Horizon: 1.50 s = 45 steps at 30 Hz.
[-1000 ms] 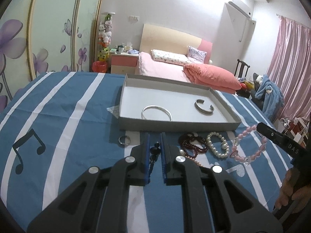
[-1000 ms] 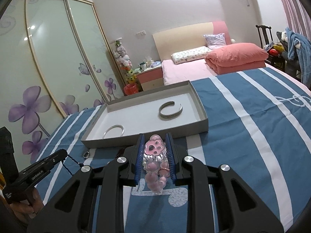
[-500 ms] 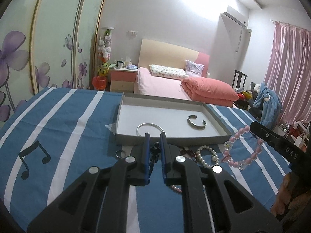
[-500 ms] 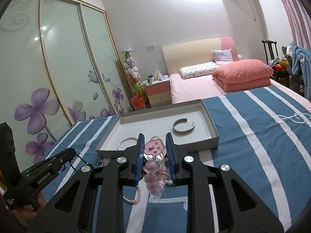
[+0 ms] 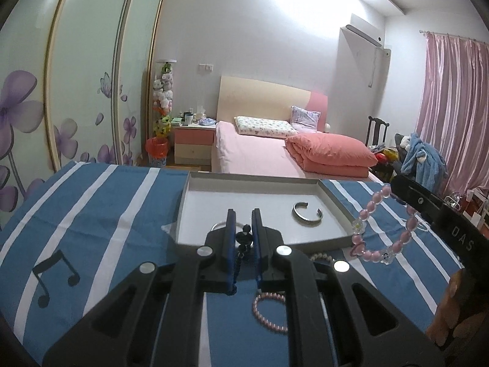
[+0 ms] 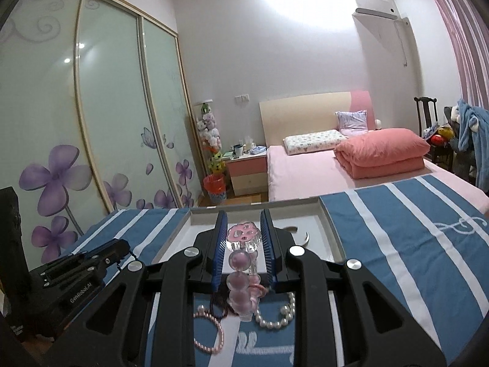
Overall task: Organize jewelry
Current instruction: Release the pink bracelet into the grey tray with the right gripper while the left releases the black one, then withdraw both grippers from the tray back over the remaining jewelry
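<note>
Both hand-held grippers clamped: "GenRobot.AI" left (image 5: 243, 238) on black beads (image 5: 244, 236), "DAS" right (image 6: 243, 238) on pink bracelet (image 5: 382, 229).

Cuff bracelet (image 5: 306, 215) in the tray (image 5: 334, 202); pearl strand (image 6: 275, 316) on the cloth (image 5: 101, 214) before it.

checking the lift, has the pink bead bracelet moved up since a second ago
Yes. The pink bead bracelet rose: it lay near the pearls, and now hangs beside the gray tray rim.
</note>
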Each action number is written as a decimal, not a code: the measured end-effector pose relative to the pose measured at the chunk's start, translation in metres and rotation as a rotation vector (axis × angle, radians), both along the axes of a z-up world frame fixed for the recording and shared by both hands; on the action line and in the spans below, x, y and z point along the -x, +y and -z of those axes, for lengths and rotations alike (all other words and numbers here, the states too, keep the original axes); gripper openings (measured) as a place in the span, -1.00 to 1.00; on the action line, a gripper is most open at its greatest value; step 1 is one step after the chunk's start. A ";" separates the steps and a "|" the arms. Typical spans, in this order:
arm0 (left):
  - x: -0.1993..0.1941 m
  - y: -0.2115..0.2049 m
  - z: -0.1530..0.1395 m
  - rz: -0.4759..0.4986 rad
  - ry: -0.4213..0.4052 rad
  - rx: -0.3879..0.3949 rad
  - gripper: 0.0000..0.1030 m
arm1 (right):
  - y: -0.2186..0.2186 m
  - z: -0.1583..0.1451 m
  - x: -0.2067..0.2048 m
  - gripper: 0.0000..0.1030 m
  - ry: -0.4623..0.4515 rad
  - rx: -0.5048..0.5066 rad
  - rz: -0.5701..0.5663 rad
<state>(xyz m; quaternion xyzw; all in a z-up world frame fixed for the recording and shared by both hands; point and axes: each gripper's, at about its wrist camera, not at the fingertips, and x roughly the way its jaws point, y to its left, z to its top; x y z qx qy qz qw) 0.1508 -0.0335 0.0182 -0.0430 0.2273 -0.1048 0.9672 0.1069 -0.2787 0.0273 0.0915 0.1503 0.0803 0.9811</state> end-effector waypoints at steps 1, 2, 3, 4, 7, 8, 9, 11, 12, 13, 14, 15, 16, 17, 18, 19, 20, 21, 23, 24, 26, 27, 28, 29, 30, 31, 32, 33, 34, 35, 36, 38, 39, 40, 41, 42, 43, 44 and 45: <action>-0.004 -0.001 -0.001 0.000 0.002 0.000 -0.79 | 0.001 -0.001 -0.005 -0.55 -0.003 0.002 0.001; -0.009 -0.002 -0.002 -0.002 0.005 0.000 -0.79 | 0.001 -0.001 -0.008 -0.55 -0.005 0.002 0.002; -0.016 -0.003 -0.003 -0.002 0.008 0.003 -0.79 | 0.001 -0.002 -0.011 -0.55 -0.007 0.002 0.002; -0.021 -0.005 -0.004 -0.002 0.009 0.005 -0.79 | 0.000 -0.004 -0.016 -0.55 -0.013 0.002 0.005; -0.039 -0.009 -0.007 -0.005 0.002 0.003 -0.79 | -0.002 -0.009 -0.031 -0.55 -0.026 -0.004 0.018; -0.045 -0.011 -0.008 -0.010 -0.002 -0.001 -0.79 | -0.004 -0.010 -0.035 -0.55 -0.028 -0.007 0.022; -0.050 -0.011 -0.008 -0.010 -0.003 -0.002 -0.79 | -0.005 -0.011 -0.040 -0.55 -0.028 -0.009 0.026; -0.060 -0.012 -0.007 -0.013 -0.004 -0.003 -0.79 | -0.007 -0.011 -0.047 -0.55 -0.026 -0.015 0.030; -0.067 -0.014 -0.006 -0.012 -0.001 -0.005 -0.79 | -0.009 -0.010 -0.051 -0.55 -0.022 -0.017 0.034; -0.071 -0.013 -0.006 -0.011 0.002 -0.006 -0.79 | -0.009 -0.010 -0.054 -0.55 -0.018 -0.017 0.035; -0.078 -0.015 -0.003 -0.007 0.011 -0.007 -0.79 | -0.010 -0.008 -0.060 -0.55 -0.008 -0.020 0.035; -0.082 -0.017 -0.001 -0.004 0.018 -0.008 -0.79 | -0.009 -0.007 -0.064 -0.55 -0.001 -0.022 0.034; -0.087 -0.018 0.002 -0.001 0.029 -0.007 -0.79 | -0.009 -0.005 -0.068 -0.55 0.009 -0.026 0.033; -0.093 -0.019 0.005 0.002 0.041 -0.007 -0.79 | -0.009 -0.002 -0.074 -0.55 0.023 -0.030 0.031; -0.098 -0.019 0.008 0.005 0.050 -0.004 -0.79 | -0.009 0.001 -0.079 -0.55 0.035 -0.031 0.030; -0.102 -0.020 0.010 0.007 0.059 -0.001 -0.79 | -0.008 0.004 -0.084 -0.55 0.047 -0.032 0.030; -0.108 -0.020 0.014 0.011 0.071 0.001 -0.79 | -0.007 0.006 -0.088 -0.55 0.057 -0.033 0.030; -0.110 -0.021 0.017 0.012 0.077 0.001 -0.79 | -0.006 0.008 -0.095 -0.55 0.072 -0.036 0.029; -0.121 -0.022 0.022 0.017 0.096 0.005 -0.79 | -0.006 0.014 -0.103 -0.55 0.096 -0.043 0.025; -0.125 -0.021 0.024 0.019 0.102 0.006 -0.79 | -0.006 0.017 -0.109 -0.55 0.111 -0.045 0.022; -0.133 -0.022 0.029 0.026 0.113 0.009 -0.79 | -0.005 0.023 -0.119 -0.55 0.141 -0.057 0.010; -0.137 -0.023 0.031 0.027 0.117 0.006 -0.79 | -0.004 0.026 -0.123 -0.55 0.155 -0.061 0.004; -0.140 -0.023 0.032 0.029 0.121 0.004 -0.79 | -0.004 0.028 -0.127 -0.55 0.167 -0.065 -0.002; -0.143 -0.024 0.034 0.031 0.126 0.003 -0.78 | -0.003 0.031 -0.131 -0.55 0.178 -0.067 -0.006; -0.147 -0.025 0.037 0.032 0.133 0.003 -0.78 | -0.002 0.033 -0.136 -0.55 0.192 -0.070 -0.012; -0.150 -0.025 0.038 0.030 0.137 0.002 -0.78 | -0.003 0.036 -0.139 -0.55 0.204 -0.074 -0.015; -0.154 -0.025 0.040 0.025 0.145 0.002 -0.78 | -0.002 0.037 -0.141 -0.54 0.213 -0.075 -0.016; -0.155 -0.025 0.042 0.021 0.150 0.003 -0.78 | -0.001 0.039 -0.145 -0.54 0.226 -0.073 -0.012; -0.156 -0.025 0.044 0.014 0.152 0.005 -0.76 | -0.001 0.040 -0.146 -0.53 0.230 -0.070 -0.006; -0.157 -0.024 0.045 0.009 0.152 0.007 -0.74 | -0.002 0.040 -0.146 -0.43 0.226 -0.068 0.000; -0.157 -0.023 0.045 0.005 0.151 0.009 -0.72 | -0.003 0.039 -0.144 -0.20 0.218 -0.061 0.008; -0.158 -0.023 0.044 -0.004 0.148 0.010 -0.64 | -0.004 0.037 -0.139 -0.12 0.193 -0.044 0.028; -0.157 -0.021 0.042 -0.009 0.145 0.011 -0.64 | -0.005 0.034 -0.136 -0.12 0.181 -0.030 0.037; -0.157 -0.020 0.041 -0.012 0.142 0.013 -0.63 | -0.007 0.033 -0.134 -0.12 0.175 -0.027 0.039; -0.156 -0.019 0.039 -0.015 0.140 0.014 -0.63 | -0.009 0.031 -0.134 -0.12 0.172 -0.028 0.042; -0.155 -0.018 0.037 -0.021 0.135 0.015 -0.63 | -0.011 0.030 -0.133 -0.12 0.169 -0.030 0.046; -0.153 -0.016 0.035 -0.026 0.130 0.015 -0.63 | -0.013 0.029 -0.133 -0.12 0.167 -0.031 0.050; -0.151 -0.014 0.033 -0.031 0.125 0.014 -0.61 | -0.014 0.027 -0.130 -0.12 0.164 -0.032 0.054; -0.148 -0.013 0.031 -0.035 0.122 0.012 -0.60 | -0.016 0.025 -0.128 -0.12 0.161 -0.032 0.057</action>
